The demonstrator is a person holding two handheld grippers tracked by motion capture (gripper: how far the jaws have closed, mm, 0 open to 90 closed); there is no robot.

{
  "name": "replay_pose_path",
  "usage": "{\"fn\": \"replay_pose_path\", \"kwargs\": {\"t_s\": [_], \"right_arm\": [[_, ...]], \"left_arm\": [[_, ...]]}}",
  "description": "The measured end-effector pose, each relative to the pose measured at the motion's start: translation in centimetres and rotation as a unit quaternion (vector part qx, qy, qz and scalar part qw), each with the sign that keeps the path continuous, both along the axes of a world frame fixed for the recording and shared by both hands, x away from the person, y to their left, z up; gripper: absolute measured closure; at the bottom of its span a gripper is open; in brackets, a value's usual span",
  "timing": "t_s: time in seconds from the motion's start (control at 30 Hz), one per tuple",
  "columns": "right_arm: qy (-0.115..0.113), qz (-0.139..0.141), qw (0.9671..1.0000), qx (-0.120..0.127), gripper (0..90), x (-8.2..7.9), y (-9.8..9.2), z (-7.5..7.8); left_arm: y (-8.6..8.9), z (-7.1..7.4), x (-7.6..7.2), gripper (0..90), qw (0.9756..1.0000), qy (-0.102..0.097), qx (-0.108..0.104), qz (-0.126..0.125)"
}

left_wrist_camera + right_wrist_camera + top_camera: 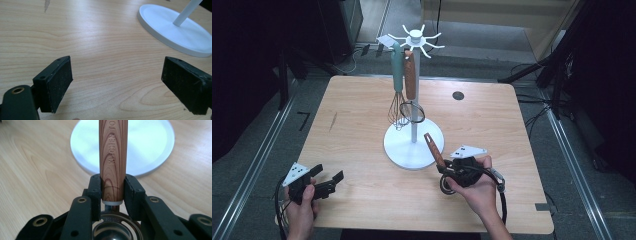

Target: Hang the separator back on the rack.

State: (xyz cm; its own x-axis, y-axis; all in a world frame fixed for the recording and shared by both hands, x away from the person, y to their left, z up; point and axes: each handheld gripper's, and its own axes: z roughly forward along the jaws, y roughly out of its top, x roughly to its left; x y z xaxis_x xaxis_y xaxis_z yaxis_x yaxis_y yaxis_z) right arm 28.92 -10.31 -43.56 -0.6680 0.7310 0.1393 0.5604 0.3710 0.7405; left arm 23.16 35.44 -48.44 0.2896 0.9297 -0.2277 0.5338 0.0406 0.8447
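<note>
Right tongs [113,192] clamp a wooden-handled metal scoop [113,157] near the white hook stand [414,145], where two utensils already hang; left tongs [120,85] gape, empty.

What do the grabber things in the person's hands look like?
Each hand holds a black two-jaw tool: the left gripper and the right gripper. Each carries a grey three-cornered plate on top and trails a black cable. Their flat black pads look rough, with small screw holes along the edges. Both forearms look bare, no sleeves.
</note>
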Motion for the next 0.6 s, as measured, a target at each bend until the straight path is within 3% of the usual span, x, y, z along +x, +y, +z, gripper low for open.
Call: {"fn": "replay_pose_path", "kwargs": {"t_s": [0.13, 0.3, 0.43, 0.6], "right_arm": [[-0.025, -0.007, 0.9993, 0.028, 71.4, 0.0, -0.3, 0.3], [-0.055, -0.013, 0.9963, 0.065, 71.3, -0.5, -0.5, 0.9], [-0.086, -0.015, 0.9935, 0.073, 71.3, -0.9, -0.2, 1.7], [-0.105, -0.027, 0.9899, 0.091, 71.3, -1.0, -0.4, 2.0]], "left_arm": [[0.3, 0.1, 0.0, 9.9, 0.9999, -0.003, -0.01, 0.002], [0.3, 0.3, -0.3, 7.4, 0.9999, -0.013, 0.004, 0.01], [0.5, 0.6, -0.4, 2.6, 0.9989, -0.028, 0.029, 0.024], [0.7, 0.5, -0.1, 1.2, 0.9989, -0.023, 0.025, 0.032]]}}
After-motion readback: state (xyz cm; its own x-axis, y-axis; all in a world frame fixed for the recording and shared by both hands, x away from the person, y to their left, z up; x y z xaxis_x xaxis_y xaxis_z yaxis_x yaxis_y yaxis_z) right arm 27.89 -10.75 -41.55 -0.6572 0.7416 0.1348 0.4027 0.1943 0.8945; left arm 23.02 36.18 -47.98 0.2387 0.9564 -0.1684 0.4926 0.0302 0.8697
